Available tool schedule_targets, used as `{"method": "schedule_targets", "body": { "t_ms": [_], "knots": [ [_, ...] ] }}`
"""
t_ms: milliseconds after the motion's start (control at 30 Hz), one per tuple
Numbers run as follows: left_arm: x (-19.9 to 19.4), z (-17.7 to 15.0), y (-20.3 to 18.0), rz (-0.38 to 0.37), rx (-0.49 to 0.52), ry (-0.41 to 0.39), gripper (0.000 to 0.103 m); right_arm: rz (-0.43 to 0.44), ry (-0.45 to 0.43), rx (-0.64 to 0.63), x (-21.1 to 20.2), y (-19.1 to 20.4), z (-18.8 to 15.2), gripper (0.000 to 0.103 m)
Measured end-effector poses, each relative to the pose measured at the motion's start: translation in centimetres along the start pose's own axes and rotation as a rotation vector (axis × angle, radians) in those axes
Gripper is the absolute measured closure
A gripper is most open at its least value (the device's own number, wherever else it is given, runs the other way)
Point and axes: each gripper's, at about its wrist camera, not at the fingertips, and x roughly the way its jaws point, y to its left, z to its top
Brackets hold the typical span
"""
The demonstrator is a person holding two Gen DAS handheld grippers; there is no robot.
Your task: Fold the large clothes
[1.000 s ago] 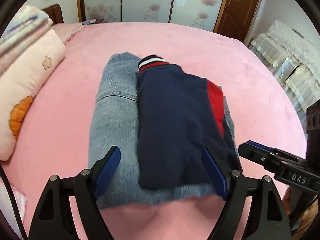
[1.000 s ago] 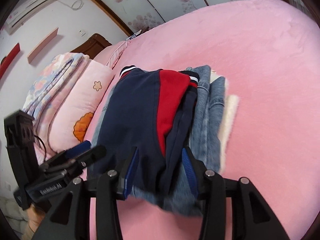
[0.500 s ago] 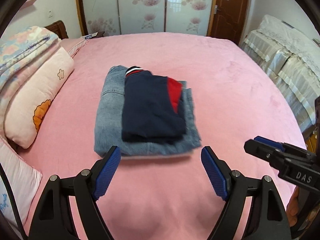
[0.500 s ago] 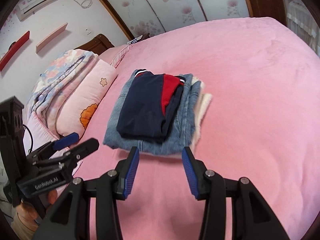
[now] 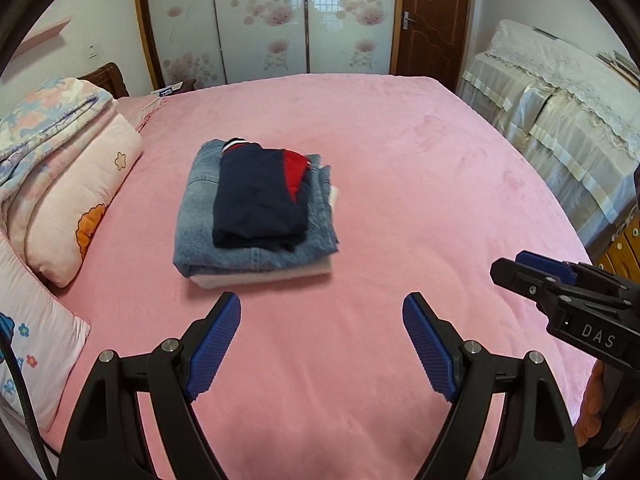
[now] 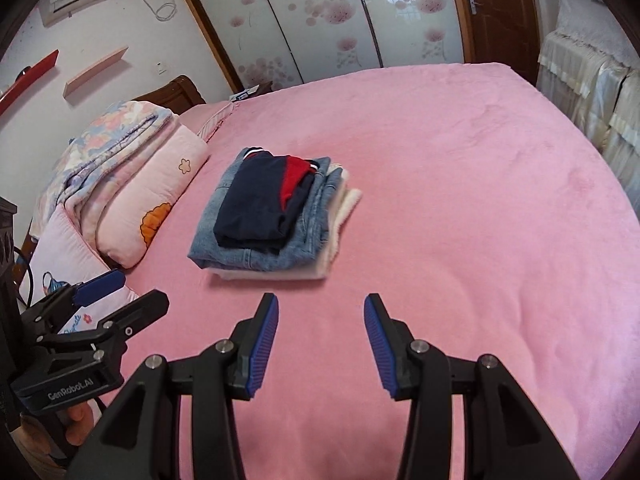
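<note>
A stack of folded clothes lies on the pink bed (image 5: 400,184): a navy and red garment (image 5: 260,196) on top, folded blue jeans (image 5: 196,224) under it, a white garment (image 5: 264,278) at the bottom. The same stack shows in the right wrist view, with the navy garment (image 6: 256,204) on the jeans (image 6: 212,236). My left gripper (image 5: 322,344) is open and empty, well short of the stack. My right gripper (image 6: 320,340) is open and empty, also short of the stack. Each gripper shows in the other's view, the right one (image 5: 560,292) and the left one (image 6: 100,304).
Pink pillows (image 5: 80,200) and a folded floral quilt (image 5: 44,120) lie along the bed's left side. A cloth-covered cabinet (image 5: 560,128) stands to the right. Sliding wardrobe doors (image 5: 280,28) and a brown door (image 5: 428,20) are behind the bed.
Both grippers have pulled back from the stack, which was between their fingers a second ago. The stack now lies free on the bed, farther away.
</note>
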Motion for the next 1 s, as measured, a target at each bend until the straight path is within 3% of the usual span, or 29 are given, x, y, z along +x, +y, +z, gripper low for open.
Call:
{"method": "schedule_targets", "body": {
  "t_ms": [167,300,533,867,1000],
  "knots": [
    [-2.7,-2.6,-2.0,-0.017,-0.018,-0.020,0.021,-0.027,-0.016,-0.007,-3.0,-0.7,-2.2,0.057],
    [-5.2,-5.2,-3.6,0.048,-0.035,-0.064,0.021,-0.061,-0.039,-0.024,-5.8,-1.0,-5.0,0.050],
    [-8.8,-9.4,-6.6,0.120,-0.025,-0.123,0.020,-0.090,-0.063,-0.024,-9.5,-1.6,-9.5,0.049],
    [-10.3,-13.6,-8.5,0.062,-0.080,-0.093,0.020,-0.122,-0.130,0.045,-12.8,-3.2,-13.5,0.048],
    [-10.7,-15.4,-8.9,0.075,-0.090,-0.097,0.020,-0.124,-0.134,0.035,-13.2,-2.9,-15.2,0.048]
  ]
}}
